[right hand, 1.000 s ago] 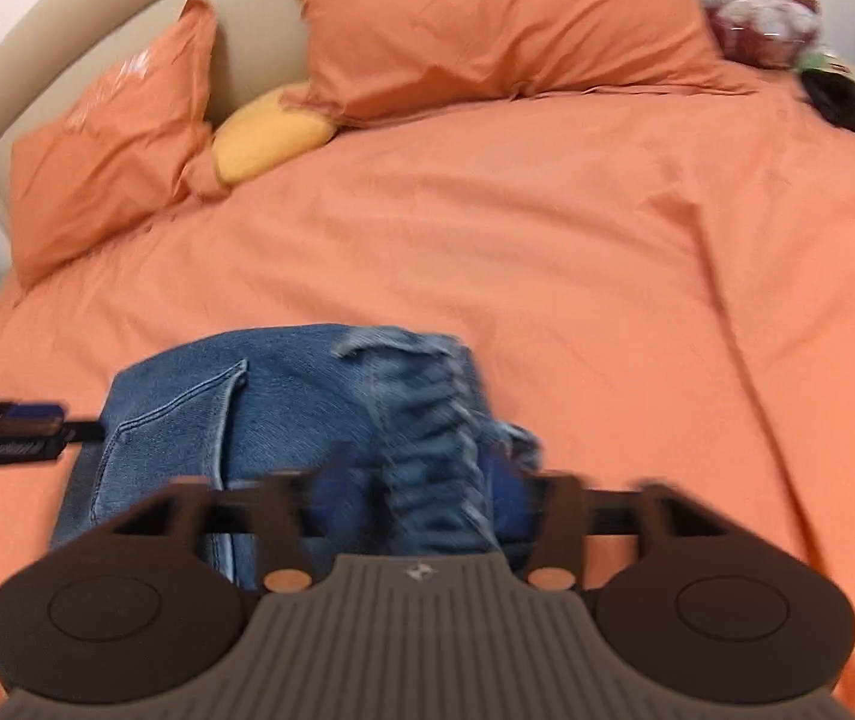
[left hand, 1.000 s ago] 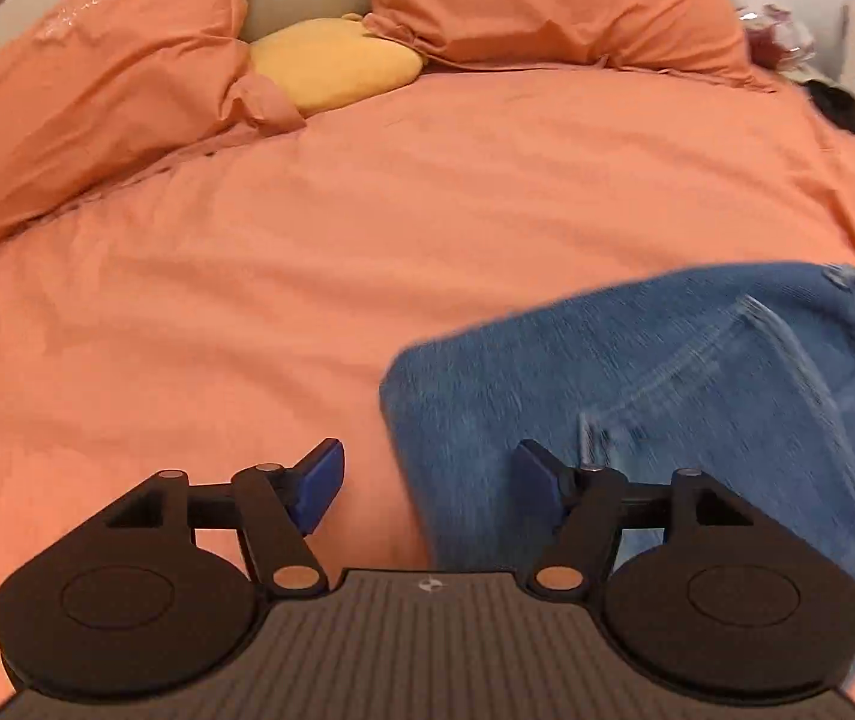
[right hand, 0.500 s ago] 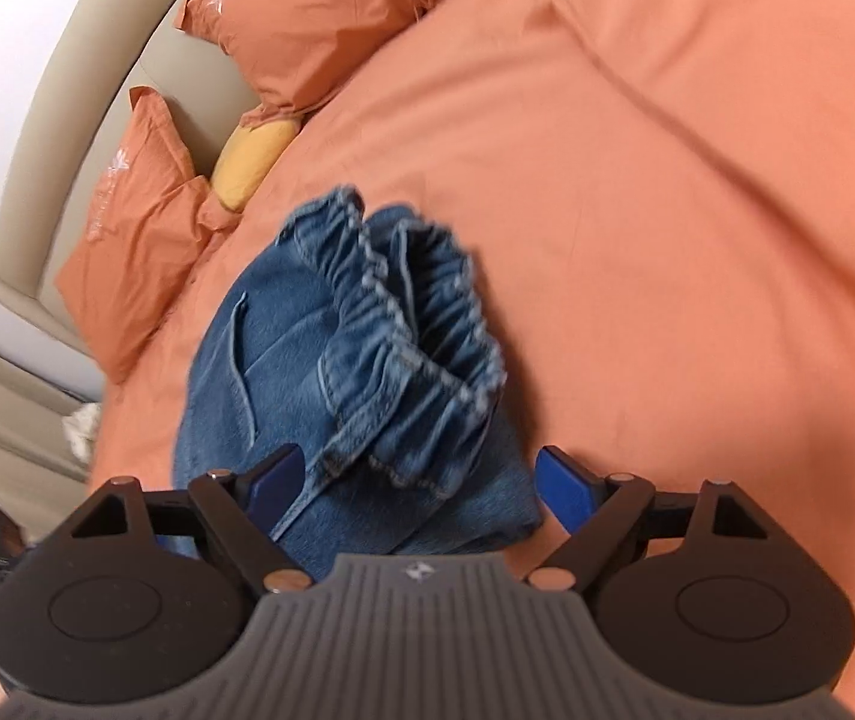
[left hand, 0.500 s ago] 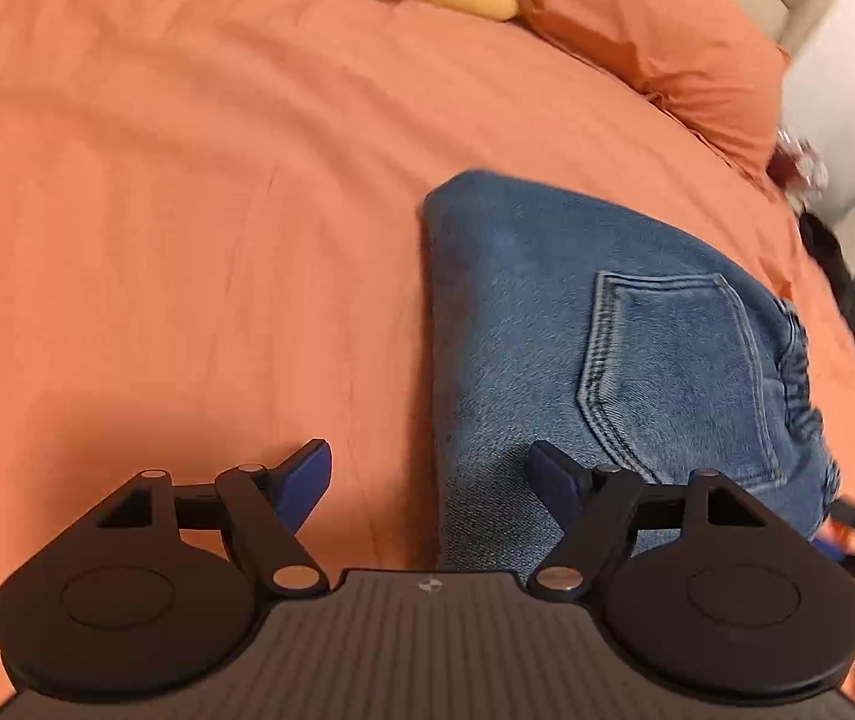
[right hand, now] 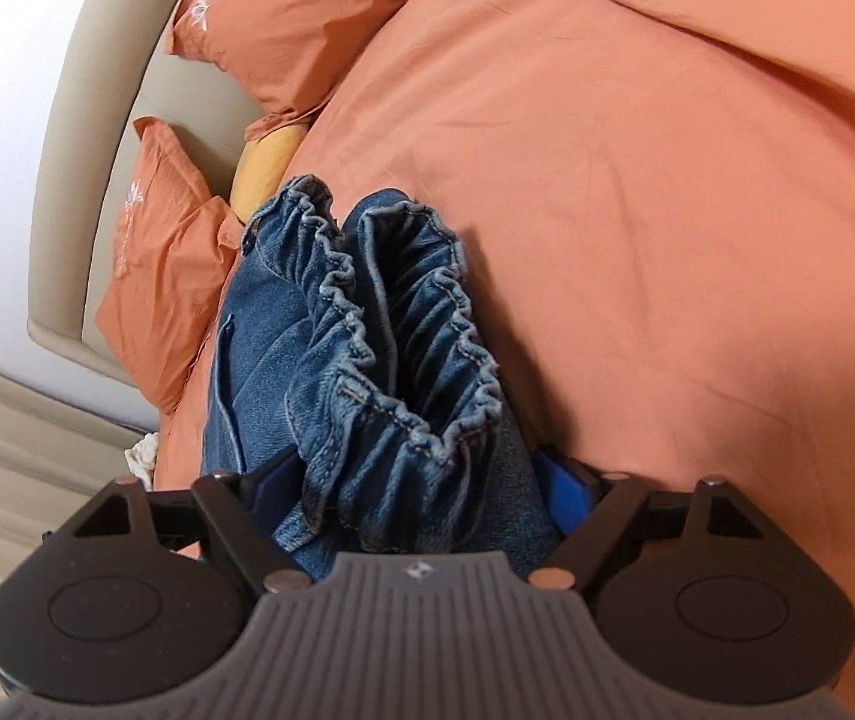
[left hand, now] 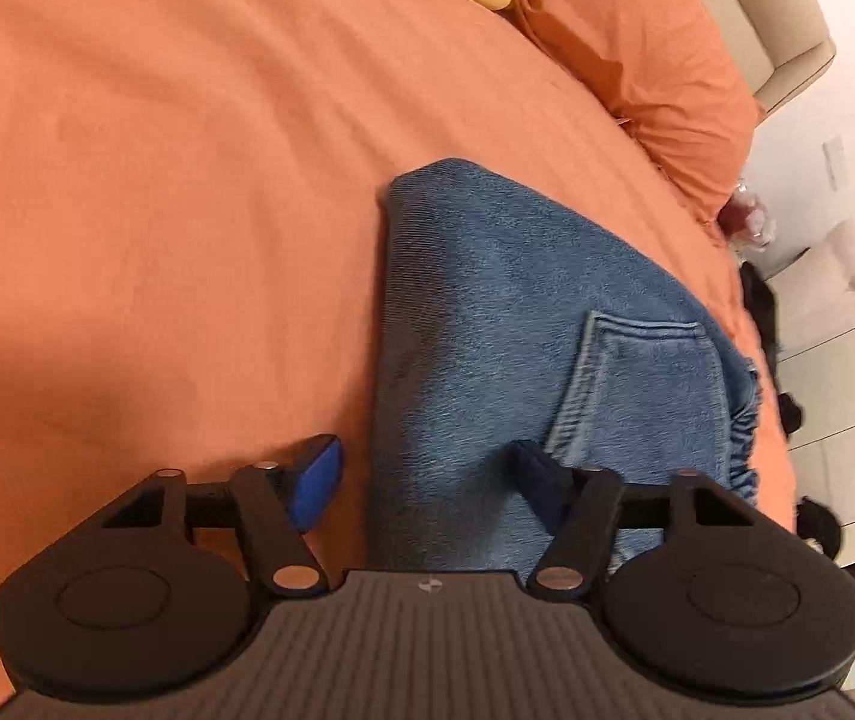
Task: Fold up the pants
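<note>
Pants (right hand: 403,372) lower end hidden (behind right gripper (right hand: 421,480)).

Left gripper (left hand: 424,480): dropped closer to the bed and rolled; jaws now closing, folded edge of the pants (left hand: 517,324) between the fingers, pads not seen pressing.
Right gripper (right hand: 421,480): lower and rolled; jaws closing around the gathered waistband (right hand: 403,324), which now fills the gap.
Pants: earlier blurred, now sharp, lying folded, back pocket (left hand: 637,378) up.
Pillows (right hand: 283,18): swung to the upper left in the right view.
</note>
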`<state>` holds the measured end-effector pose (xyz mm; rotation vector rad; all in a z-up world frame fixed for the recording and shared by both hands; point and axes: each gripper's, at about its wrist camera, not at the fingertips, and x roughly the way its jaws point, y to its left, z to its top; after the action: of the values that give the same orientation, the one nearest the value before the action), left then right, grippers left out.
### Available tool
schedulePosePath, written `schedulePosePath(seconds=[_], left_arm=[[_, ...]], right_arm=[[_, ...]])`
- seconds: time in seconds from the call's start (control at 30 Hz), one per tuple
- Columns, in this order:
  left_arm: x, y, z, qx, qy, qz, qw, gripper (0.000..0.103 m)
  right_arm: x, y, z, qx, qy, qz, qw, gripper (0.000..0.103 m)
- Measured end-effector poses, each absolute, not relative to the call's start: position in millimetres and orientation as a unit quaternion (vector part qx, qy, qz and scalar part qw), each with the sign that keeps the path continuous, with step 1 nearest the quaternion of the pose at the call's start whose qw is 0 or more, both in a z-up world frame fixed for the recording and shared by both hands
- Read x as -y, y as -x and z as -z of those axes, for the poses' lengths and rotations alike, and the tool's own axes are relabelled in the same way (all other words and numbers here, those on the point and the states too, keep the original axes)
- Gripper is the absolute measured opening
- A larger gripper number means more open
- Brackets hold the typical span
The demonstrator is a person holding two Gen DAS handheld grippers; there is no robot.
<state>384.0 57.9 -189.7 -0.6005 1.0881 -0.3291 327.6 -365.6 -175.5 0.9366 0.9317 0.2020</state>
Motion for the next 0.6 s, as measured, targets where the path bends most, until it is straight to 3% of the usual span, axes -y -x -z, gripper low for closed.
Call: schedulePosePath(seconds=[0.27, 0.4, 0.6], left_arm=[[-48, -373, 169, -0.486, 0.251, 0.160, 0.821, 0.032], [-44, -369, 151, -0.483, 0.228, 0.165, 0.829, 0.024], [-55, -354, 121, -0.483, 0.197, 0.166, 0.837, 0.021]], right_arm=[[361, -318, 158, -0.423, -0.410, -0.097, 0.802, 0.054], [357, -314, 139, -0.420, -0.399, -0.100, 0.809, 0.045], [334, -304, 110, -0.426, -0.390, -0.124, 0.807, 0.040]])
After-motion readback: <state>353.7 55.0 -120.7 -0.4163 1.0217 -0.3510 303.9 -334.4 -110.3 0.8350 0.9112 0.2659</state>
